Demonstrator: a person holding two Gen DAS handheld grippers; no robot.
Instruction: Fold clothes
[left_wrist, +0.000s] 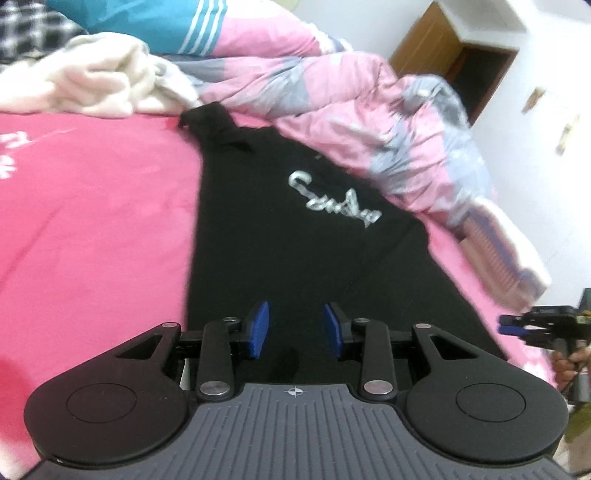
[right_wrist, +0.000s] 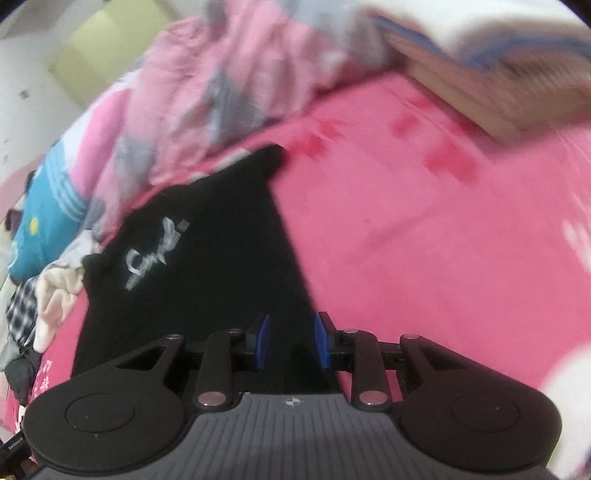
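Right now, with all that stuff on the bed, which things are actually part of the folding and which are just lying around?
Part of the job:
- black shirt with silver lettering, spread flat
- left tool, open above it
- right tool, open at its edge

Just lying about:
- pink and grey quilt
- cream garment
- pink bedsheet underneath
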